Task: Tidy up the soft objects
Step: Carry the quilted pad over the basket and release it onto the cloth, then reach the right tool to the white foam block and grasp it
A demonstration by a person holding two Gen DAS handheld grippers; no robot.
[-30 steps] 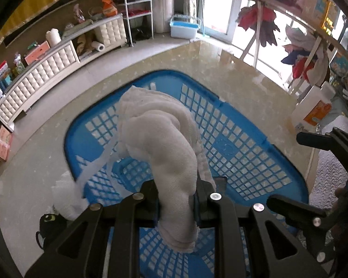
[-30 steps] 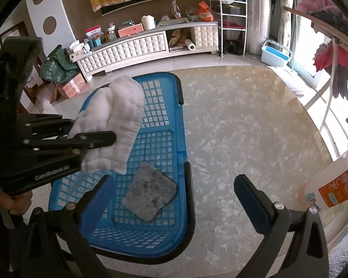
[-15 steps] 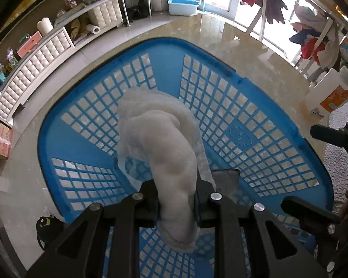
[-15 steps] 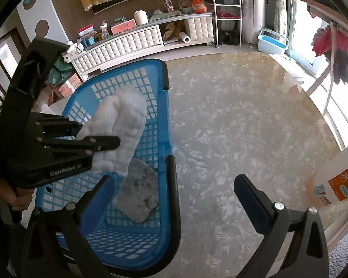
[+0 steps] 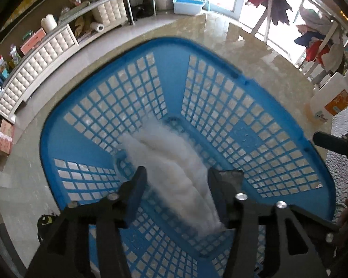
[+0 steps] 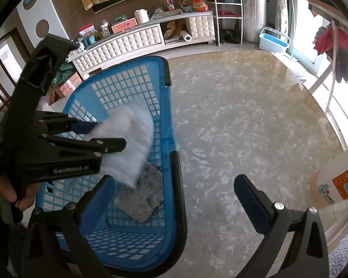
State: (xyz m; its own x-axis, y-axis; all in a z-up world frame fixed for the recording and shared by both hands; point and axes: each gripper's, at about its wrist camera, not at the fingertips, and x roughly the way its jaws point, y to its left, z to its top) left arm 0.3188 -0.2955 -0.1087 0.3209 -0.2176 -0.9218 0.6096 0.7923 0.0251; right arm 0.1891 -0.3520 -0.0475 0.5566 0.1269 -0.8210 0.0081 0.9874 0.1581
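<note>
The marbled counter (image 6: 243,120) is being occupied on its left side by a blue lattice basket (image 5: 220,97), which is filling more of the left wrist view than a second ago, when its far rim was lying well inside the picture. Inside the basket a white fluffy cloth (image 5: 174,162) is being seen motion-blurred and stretched toward the basket floor, whereas a second ago it was being held up in a bunched hump above the basket, pinched hard between the pads. The left hand-held gripper (image 5: 177,185) is being shown with its jaws just having been opening: the blue pads are now standing apart, the cloth is passing between them, close against one pad and clear of the other, and no squeeze is being applied. In the right wrist view the cloth's lower edge is overlapping a grey speckled cloth (image 6: 140,197) that is lying flat on the basket floor, as it was lying before. The right hand-held gripper (image 6: 174,192) is being held spread wide and empty, one finger over the basket and the other over bare counter. On the left gripper's body "GenRobot.AI" is being read in white letters. A white bottle (image 6: 338,180) with an orange label is standing at the right edge, its small print too blurred to be read.
</note>
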